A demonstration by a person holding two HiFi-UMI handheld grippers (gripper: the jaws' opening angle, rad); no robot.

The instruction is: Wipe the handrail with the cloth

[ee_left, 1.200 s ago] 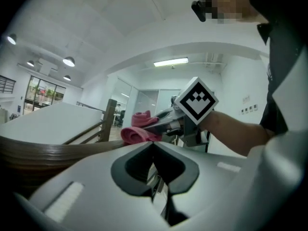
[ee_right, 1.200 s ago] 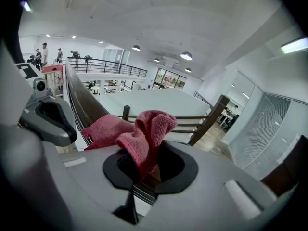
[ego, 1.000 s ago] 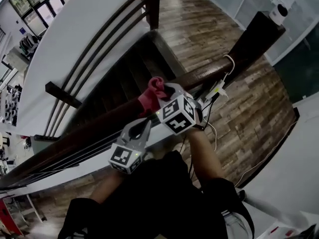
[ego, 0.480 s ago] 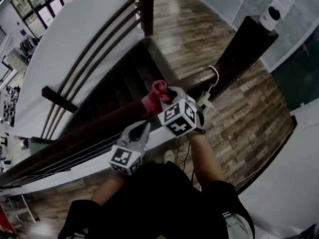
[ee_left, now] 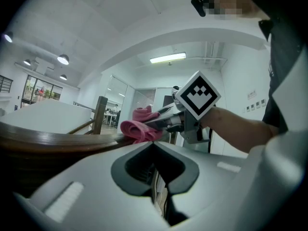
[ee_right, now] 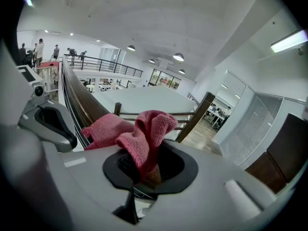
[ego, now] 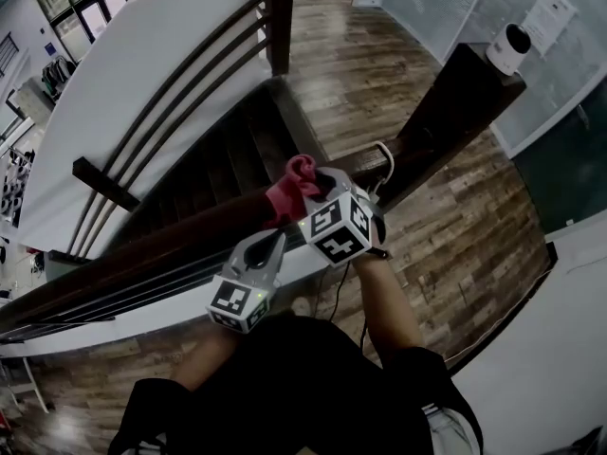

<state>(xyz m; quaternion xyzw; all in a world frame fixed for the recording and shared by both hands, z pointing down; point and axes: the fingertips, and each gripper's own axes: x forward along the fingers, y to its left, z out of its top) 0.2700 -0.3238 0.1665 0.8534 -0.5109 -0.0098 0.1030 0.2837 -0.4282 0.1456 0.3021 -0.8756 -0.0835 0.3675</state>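
**Cloth on handrail, right tongs engaged**

- Cloth (ego: 292, 186): pink and bunched, pinched in the closed jaws of my right gripper (ego: 311, 195). One fold stands up above the jaws. The rest drapes onto the top of the handrail (ego: 161, 245). I judge it is held like this so the loose part rubs the wood while the tongs press down.
- Right gripper: reaches across the rail from my side, with the jaws over its top. The forearm (ego: 384, 292) runs straight back to my body. It sits on the stretch of rail near the post (ego: 455, 102), just short of a white cable (ego: 384, 157).
- Left gripper (ego: 273, 245): jaws together with nothing between them. It is just beside the right one, lower along the rail, tips aimed at the rail's near edge. I cannot tell whether it touches. I judge it is parked there to keep clear of the wipe.
- Handrail: dark wood, sloping down to my left above the stairs (ego: 218, 164).
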